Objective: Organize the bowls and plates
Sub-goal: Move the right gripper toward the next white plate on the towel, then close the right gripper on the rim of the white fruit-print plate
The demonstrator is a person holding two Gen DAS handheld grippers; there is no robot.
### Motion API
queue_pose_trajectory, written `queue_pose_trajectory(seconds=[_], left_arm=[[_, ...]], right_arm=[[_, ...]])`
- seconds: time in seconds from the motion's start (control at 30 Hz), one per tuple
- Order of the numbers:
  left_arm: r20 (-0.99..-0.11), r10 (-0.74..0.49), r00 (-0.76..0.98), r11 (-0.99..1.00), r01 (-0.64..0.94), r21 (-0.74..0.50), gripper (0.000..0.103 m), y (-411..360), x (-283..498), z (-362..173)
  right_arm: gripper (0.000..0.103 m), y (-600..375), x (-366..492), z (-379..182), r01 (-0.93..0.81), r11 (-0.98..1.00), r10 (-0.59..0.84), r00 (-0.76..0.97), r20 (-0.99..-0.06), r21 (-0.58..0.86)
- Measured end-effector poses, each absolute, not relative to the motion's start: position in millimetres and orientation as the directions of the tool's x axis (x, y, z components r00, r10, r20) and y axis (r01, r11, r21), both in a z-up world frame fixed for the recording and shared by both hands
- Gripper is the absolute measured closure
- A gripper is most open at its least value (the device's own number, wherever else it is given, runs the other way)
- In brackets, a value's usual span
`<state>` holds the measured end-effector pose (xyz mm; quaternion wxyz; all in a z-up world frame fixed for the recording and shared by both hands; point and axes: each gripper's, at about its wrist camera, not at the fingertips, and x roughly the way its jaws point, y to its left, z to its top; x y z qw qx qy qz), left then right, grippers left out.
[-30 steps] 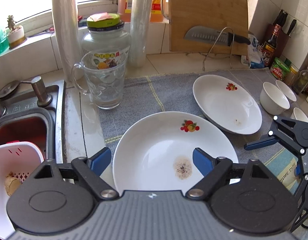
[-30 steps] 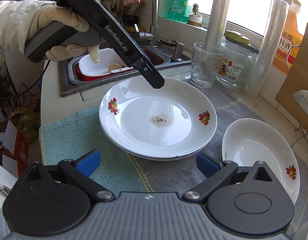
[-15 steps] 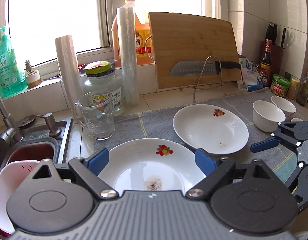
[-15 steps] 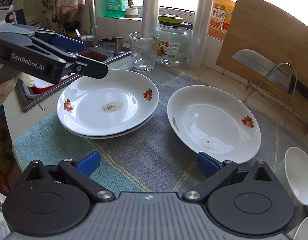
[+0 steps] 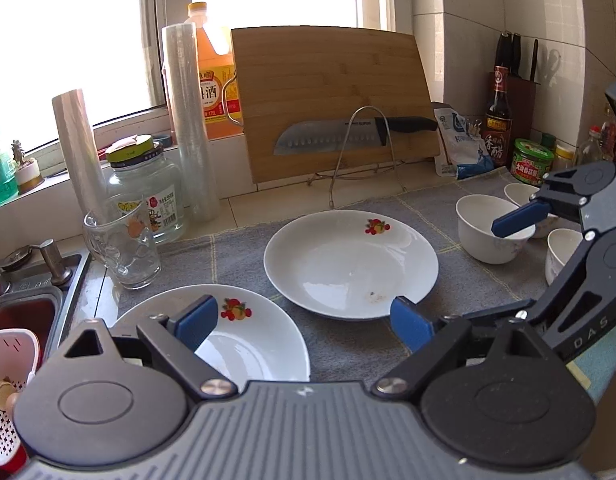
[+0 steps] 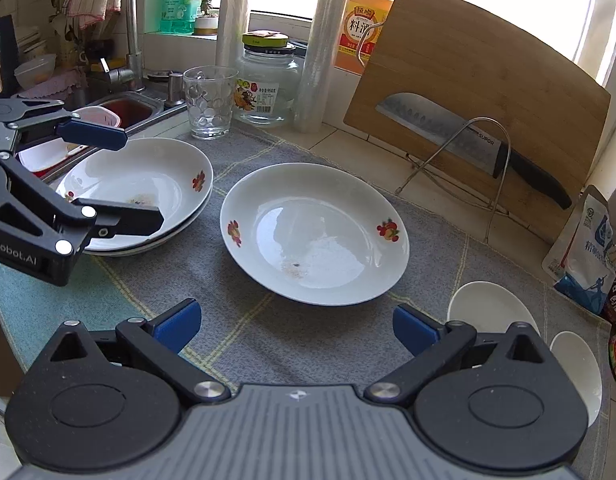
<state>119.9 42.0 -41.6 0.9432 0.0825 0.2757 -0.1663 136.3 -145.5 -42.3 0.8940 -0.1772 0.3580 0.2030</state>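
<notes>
Right wrist view: I see the grey dish mat [image 6: 348, 344] covering the counter from the sink [image 6: 124, 106] side to the condiment end. Bamboo cutting board [image 6: 480, 92] leans at the back edge with a Supor knife [image 6: 460, 136] resting across a wire rack [image 6: 464, 160] in front of it. On the mat's sink-side edge sits a stack of two plates [image 6: 148, 184], fruit print, top one has a dark smudge. Single plate [image 6: 314, 232] lies mid-mat, just beside the stack, not touching it as far as I can tell; it has a small stain near its centre.

My right gripper [image 6: 296, 322] is wide open, empty, hovering over the mat's near edge, lined up with the single plate. My left gripper [image 6: 120, 178] is also wide open and empty, above the stack's near rim; one finger over the plate well, the other over the rim toward the sink.

Left wrist view: left gripper [image 5: 304, 318] spread wide, stack [image 5: 248, 340] under its left finger, single plate [image 5: 350, 262] ahead. Three small white bowls sit at the mat's condiment-end edge: nearest bowl [image 5: 484, 228], second bowl [image 5: 522, 194] behind it, third bowl [image 5: 562, 250] partly hidden by the right gripper [image 5: 516, 220]. Glass mug [image 5: 122, 246] and labelled jar [image 5: 146, 192] stand by the sink corner.
</notes>
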Motion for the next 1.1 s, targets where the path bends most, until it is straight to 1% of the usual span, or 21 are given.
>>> queue_pose_trajectory(seconds=[0.2,0.33,0.47,0.73,0.87,0.97,1.1], left_arm=[[-0.567,-0.2,0.799,0.954,0.291,0.073,0.01,5,120,-47],[-0.59,-0.154,0.792,0.962,0.256,0.093,0.01,-22,123,-53],[-0.631,-0.104,0.768,0.963,0.237,0.13,0.01,-52,130,-65],[-0.687,-0.031,0.726,0.974,0.176,0.142,0.01,-79,145,-102],[-0.691,-0.022,0.722,0.983,0.14,0.115,0.008,-76,151,-109],[-0.691,-0.014,0.722,0.987,0.122,0.108,0.001,-76,156,-111],[-0.71,-0.041,0.703,0.995,0.092,0.034,0.0,-70,163,-113]], right_arm=[[0.0,-174,161,-30,-0.544,0.814,0.251,0.648,-0.719,-0.206],[0.0,-190,177,-23,-0.592,0.788,0.306,0.616,-0.726,-0.17],[0.0,-201,198,-19,-0.652,0.749,0.371,0.561,-0.74,-0.119],[0.0,-205,231,-26,-0.728,0.677,0.406,0.489,-0.772,-0.105],[0.0,-204,244,-30,-0.759,0.647,0.431,0.444,-0.786,-0.074],[0.0,-200,254,-32,-0.775,0.628,0.435,0.422,-0.795,-0.068],[0.0,-194,273,-36,-0.794,0.607,0.449,0.385,-0.806,-0.041]])
